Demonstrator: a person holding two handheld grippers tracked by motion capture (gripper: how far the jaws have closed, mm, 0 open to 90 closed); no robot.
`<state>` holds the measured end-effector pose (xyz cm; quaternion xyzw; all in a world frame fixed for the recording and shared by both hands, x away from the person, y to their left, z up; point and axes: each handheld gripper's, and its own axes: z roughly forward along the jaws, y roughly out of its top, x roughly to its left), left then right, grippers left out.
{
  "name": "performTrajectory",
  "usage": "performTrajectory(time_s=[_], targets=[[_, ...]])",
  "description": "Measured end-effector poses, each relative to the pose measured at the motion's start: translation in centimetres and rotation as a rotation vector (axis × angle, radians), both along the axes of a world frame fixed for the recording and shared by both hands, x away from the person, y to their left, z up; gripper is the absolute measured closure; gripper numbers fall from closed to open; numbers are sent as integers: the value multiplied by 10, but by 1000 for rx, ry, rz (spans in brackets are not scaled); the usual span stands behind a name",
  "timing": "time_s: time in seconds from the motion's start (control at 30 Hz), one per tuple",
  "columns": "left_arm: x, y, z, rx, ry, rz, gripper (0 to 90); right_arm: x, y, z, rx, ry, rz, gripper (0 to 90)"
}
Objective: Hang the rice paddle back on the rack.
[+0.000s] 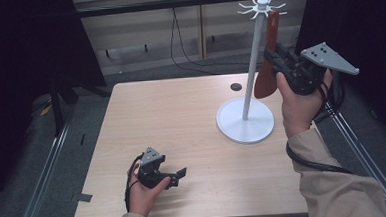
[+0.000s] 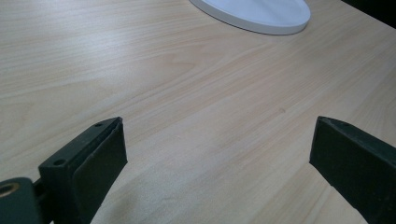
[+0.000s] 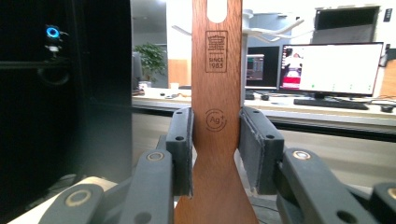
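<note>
A brown wooden spatula (image 1: 266, 79) hangs upright beside the white hook stand (image 1: 252, 60), blade down and handle top close to the stand's hooks (image 1: 261, 5). My right gripper (image 1: 273, 58) is shut on its handle, raised at the table's right side. In the right gripper view the spatula (image 3: 217, 93) stands between both pads of my right gripper (image 3: 215, 149), and a hook (image 3: 280, 29) shows behind the handle's hole. I cannot tell whether the hole sits on a hook. My left gripper (image 1: 178, 176) rests open near the front left, holding nothing; the left gripper (image 2: 217, 154) has bare wood between its jaws.
The stand's round white base (image 1: 245, 121) sits right of the table's middle, also seen as the base (image 2: 261, 11) ahead of the left gripper. A black round grommet (image 1: 236, 86) lies near the far edge. Dark curtains flank the table (image 1: 171, 119). A monitor (image 3: 327, 67) glows beyond.
</note>
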<state>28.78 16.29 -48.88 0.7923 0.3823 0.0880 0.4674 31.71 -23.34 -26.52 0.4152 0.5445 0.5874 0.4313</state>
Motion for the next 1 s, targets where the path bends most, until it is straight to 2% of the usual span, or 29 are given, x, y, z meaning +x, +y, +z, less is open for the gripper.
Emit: performTrajectory(time_s=[0.57, 0.8, 1.0], targets=[[0, 2, 1, -2, -2, 3, 40, 13, 0, -4, 19, 36, -17, 667], [0, 4, 2, -14, -6, 12, 40, 21, 0, -6, 21, 39, -28, 667], [0, 3, 1, -5, -3, 5, 41, 23, 1, -8, 26, 40, -31, 667]])
